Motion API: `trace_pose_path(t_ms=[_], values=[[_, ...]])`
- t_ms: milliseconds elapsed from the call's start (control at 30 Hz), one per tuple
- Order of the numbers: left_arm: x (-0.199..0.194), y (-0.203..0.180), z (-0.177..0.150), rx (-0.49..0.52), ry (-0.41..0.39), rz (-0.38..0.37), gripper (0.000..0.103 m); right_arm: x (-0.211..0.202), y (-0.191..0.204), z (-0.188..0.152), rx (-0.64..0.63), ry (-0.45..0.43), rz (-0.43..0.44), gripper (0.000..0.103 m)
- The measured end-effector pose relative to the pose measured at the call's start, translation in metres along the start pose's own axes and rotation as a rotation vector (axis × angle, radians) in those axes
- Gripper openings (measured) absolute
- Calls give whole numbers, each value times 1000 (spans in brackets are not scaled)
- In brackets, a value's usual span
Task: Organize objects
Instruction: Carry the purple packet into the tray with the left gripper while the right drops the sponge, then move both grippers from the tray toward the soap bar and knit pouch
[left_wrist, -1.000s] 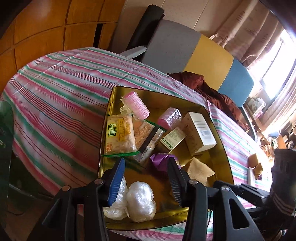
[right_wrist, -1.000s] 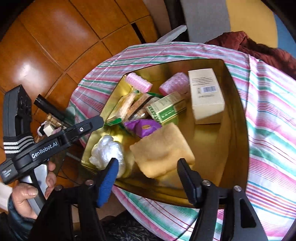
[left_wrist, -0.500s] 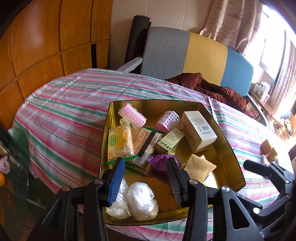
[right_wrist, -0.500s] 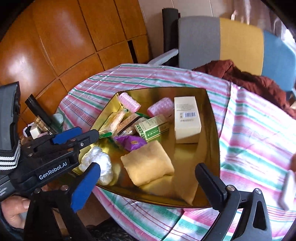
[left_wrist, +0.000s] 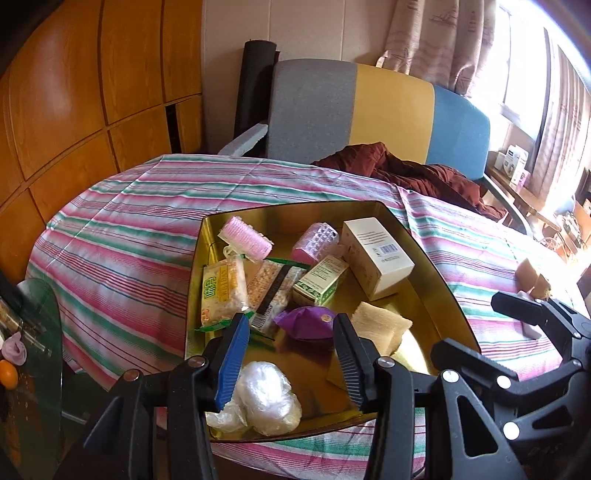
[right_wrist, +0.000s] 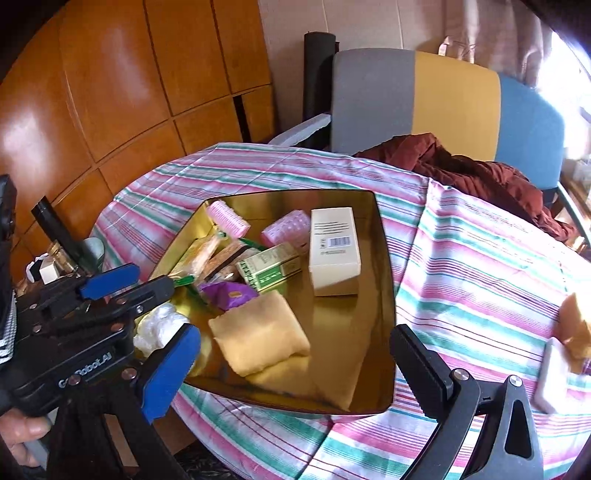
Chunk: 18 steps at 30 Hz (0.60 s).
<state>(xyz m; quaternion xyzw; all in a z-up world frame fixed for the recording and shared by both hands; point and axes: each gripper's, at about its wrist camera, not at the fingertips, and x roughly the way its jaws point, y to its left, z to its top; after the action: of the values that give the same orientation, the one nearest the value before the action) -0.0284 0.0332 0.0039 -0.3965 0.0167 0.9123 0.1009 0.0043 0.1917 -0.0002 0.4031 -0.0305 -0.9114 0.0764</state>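
Hovering both tools over the gold tray (left_wrist: 448, 295) at the desk's near edge; nothing gripped yet, so I judge this the approach/selection step of the tidy-up, w/ no item moved out so far.

Left tool (left_wrist: 288, 360): jaws moderately apart, empty, above the tray's near-left corner. Purple packet (left_wrist: 304, 323) shows between its fingers, clear plastic wad (left_wrist: 267, 397) just below. Right tool (right_wrist: 295, 373): jaws wide, empty, straddling the tray's near edge, the yellow cloth (right_wrist: 260, 334) lying between the fingers.

Tray contents, all still inside: white box (right_wrist: 334, 251) toward the far-right corner, green box (right_wrist: 271, 267) mid-tray, two pink rollers (left_wrist: 245, 240) at the far side, cracker packs (left_wrist: 221, 290) along the left wall. Outside the tray, by the desk's right edge: a white bar (right_wrist: 552, 373) and a tan lump (right_wrist: 576, 326), what they are I can't tell.

Next move, my guess: drop one tool onto a single item. The cloth is nearest the right tool; it's soft and flat, so needs a low pinch on an edge or fold.

Vs 1 s ago: both views have pulled back and levelled, more of the chair and wall visible, tray smaller in view. Right tool has opened much wider. Left tool's gap looks unchanged. Tray items haven't shifted.
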Motion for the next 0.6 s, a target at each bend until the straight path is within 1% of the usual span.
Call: trace_pose_path(t_ms=[300,500,600], values=[[-3,-21,-1,49,6,-28,48,-4,-22,0,25,-13,-65,103],[-1,-38,0,92,12,-45,48,-10,-48,-2,58,-22,-113,103],[0,-49,1,119,14,-58,48,-16,-67,-5,91,-28,-143,103]])
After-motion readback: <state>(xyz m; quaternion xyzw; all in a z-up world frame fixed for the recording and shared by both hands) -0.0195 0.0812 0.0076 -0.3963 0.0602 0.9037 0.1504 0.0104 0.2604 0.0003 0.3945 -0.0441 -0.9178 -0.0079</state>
